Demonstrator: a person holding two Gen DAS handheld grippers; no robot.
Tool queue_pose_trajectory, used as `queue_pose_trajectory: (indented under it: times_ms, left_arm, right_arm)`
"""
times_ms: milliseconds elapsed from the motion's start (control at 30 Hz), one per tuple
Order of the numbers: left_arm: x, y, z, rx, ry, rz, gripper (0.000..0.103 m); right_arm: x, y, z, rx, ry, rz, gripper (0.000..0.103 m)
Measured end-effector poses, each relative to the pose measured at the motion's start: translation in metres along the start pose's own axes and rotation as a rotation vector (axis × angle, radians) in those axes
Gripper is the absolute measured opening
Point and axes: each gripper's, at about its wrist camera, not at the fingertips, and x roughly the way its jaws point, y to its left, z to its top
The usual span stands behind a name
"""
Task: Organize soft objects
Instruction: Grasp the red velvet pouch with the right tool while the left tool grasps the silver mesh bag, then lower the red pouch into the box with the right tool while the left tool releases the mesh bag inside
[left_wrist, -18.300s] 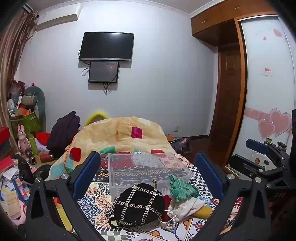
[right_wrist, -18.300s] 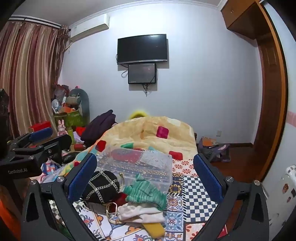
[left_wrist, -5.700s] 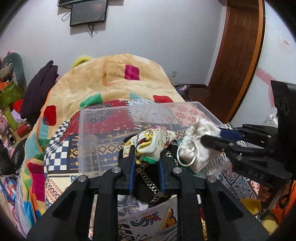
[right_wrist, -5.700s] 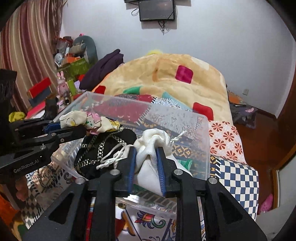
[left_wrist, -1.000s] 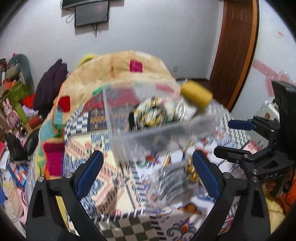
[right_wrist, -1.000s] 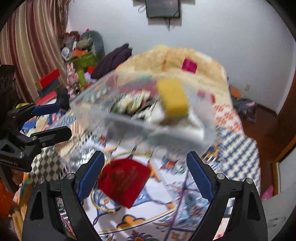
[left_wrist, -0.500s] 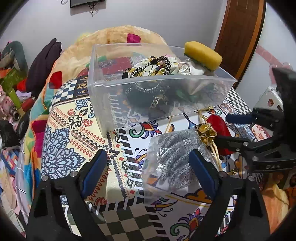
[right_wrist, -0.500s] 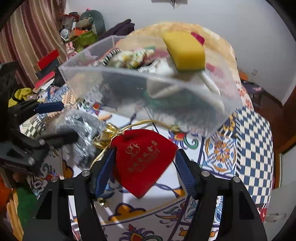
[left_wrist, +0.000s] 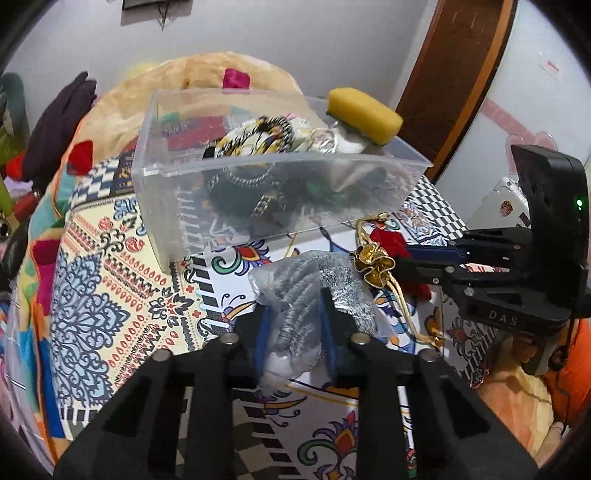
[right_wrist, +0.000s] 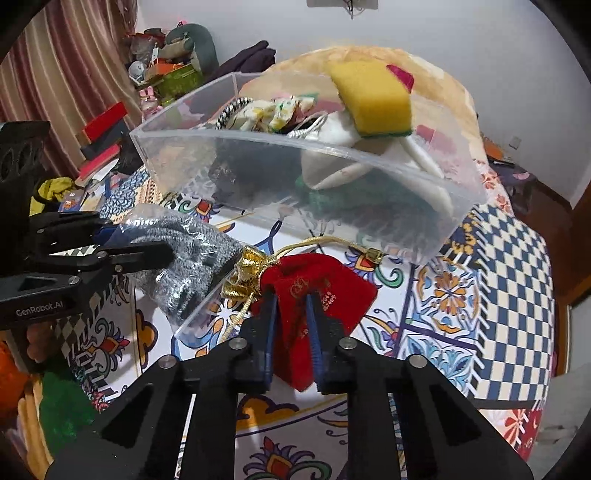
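A clear plastic bin (left_wrist: 184, 192) (right_wrist: 369, 184) stands on the patterned bedspread, holding a black chain bag, a printed cloth, a white pouch and a yellow sponge (left_wrist: 364, 114) (right_wrist: 373, 99) on top. My left gripper (left_wrist: 295, 310) (right_wrist: 162, 254) is shut on a grey knitted item in a clear bag (left_wrist: 306, 291) (right_wrist: 184, 262) in front of the bin. My right gripper (right_wrist: 291, 310) (left_wrist: 402, 262) is shut on a red velvet pouch (right_wrist: 321, 284) (left_wrist: 388, 240) with a gold frill and cord, just right of the grey item.
An orange quilt (left_wrist: 221, 74) is heaped behind the bin. Clutter, a dark garment (left_wrist: 62, 118) and boxes (right_wrist: 103, 125) lie to the left. A wooden door (left_wrist: 454, 74) and wardrobe stand to the right. The bed's right edge (right_wrist: 550, 295) drops to the floor.
Both grippers were open half a second ago and have closed, the left on the bagged grey item, the right on the red pouch. Both moved in closer to the bedspread.
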Motion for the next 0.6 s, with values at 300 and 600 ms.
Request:
queue_pose_trajectory:
  times_ms: [300,600]
  left_arm:
    - [-0.051,-0.022,0.012,0.056,-0.147,0.058,0.016]
    - [-0.098,-0.013,0.046,0.031,-0.319,0.082,0.016]
  right_arm:
    - [-0.039,-0.004,0.005,0.019,-0.120,-0.019,0.011]
    - [-0.082,-0.003,0.032,0.017,-0.291,-0.032,0.011]
